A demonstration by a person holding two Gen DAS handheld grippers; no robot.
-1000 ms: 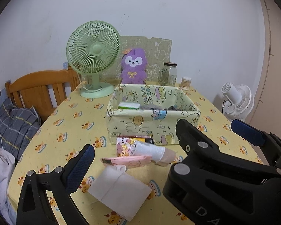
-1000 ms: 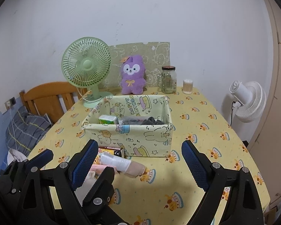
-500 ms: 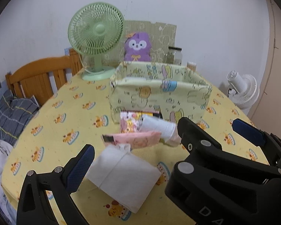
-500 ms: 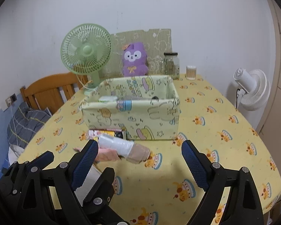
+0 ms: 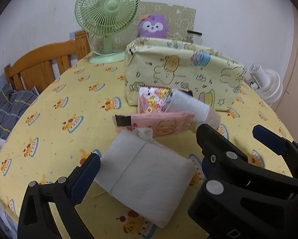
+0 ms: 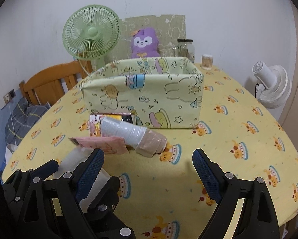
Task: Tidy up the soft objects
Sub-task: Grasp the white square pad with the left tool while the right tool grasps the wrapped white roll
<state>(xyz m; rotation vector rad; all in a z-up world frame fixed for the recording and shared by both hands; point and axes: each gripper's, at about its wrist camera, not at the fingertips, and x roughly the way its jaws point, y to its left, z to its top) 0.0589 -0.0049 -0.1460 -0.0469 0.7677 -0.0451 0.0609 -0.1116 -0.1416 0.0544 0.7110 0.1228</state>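
Yellow cloth printed with small cake figures covers the round counter point(image 6: 238, 103). At its middle stands a pale green fabric storage box with cartoon prints point(image 6: 149, 97), open at the top; what lies inside cannot be seen from this low angle. Behind it, against the far wall, are a green desk fan point(image 6: 91, 34) on the left, a purple plush rabbit point(image 6: 145, 43), a glass jar with a dark lid point(image 6: 185, 47) and a small tub of cotton swabs point(image 6: 207, 61) to the right.

Near the box's front wall lies a cluster of soft things. A flat white tissue pack point(image 5: 147, 171) is nearest, its long axis running from far left to near right. Beyond it a pink soft packet with a bear print point(image 5: 159, 122) lies lengthwise left to right. A roll of white and beige fabric point(image 6: 133, 137) rests across it, pointing from far left to near right, its beige end toward the right. A colourful cartoon-print packet point(image 5: 151, 99) leans against the box.

The left gripper point(image 5: 147, 171) has its jaws spread wide on either side of the tissue pack, clear of it. The right gripper point(image 6: 148, 172) is also wide apart, empty, over bare cloth just near of the roll.
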